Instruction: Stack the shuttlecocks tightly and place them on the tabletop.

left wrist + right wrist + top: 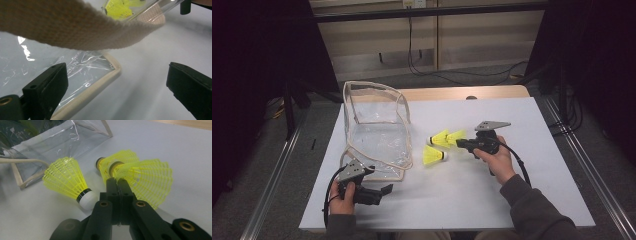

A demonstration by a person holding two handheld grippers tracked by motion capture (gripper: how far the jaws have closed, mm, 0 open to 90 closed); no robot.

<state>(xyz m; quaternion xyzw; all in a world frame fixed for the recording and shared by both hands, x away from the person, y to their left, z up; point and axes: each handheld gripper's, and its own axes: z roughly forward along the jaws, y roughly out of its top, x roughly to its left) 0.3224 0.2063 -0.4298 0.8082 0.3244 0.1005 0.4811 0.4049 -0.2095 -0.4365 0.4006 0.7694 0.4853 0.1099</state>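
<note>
Clear plastic bag (377,127) — yellow shuttlecocks (439,145) lie beside it.

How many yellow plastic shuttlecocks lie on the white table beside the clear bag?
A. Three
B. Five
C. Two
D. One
A: the right gripper view shows three yellow plastic shuttlecocks, one with a white cork and two lying together, on the white table next to the clear plastic bag.
</note>
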